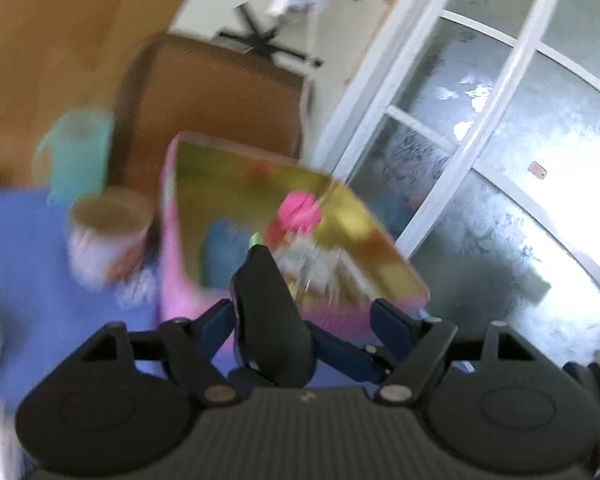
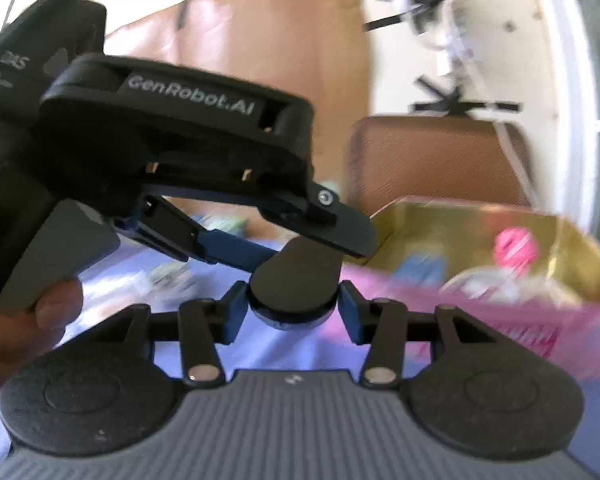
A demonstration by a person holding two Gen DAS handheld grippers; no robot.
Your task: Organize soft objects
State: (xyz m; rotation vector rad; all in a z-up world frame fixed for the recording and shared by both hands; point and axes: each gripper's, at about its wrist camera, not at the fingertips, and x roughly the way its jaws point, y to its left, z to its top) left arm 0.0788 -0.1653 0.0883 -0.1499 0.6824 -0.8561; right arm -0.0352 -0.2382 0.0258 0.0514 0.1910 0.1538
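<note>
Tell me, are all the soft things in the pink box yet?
Not yet. Done: a pink thing, a blue one and something whitish already lie in the pink box. In hand: the right tool grips a dark rounded thing. Left to do: small items, too blurry to name, sit on the blue cloth.

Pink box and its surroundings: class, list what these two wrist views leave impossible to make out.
- Left wrist view: motion blur smears the contents of the pink box; only a pink blob, a blue blob and a whitish blob show.
- Right wrist view: the left tool covers much of the blue cloth.
- Right wrist view: foreshortening hides whether the right tool grips anything.
</note>
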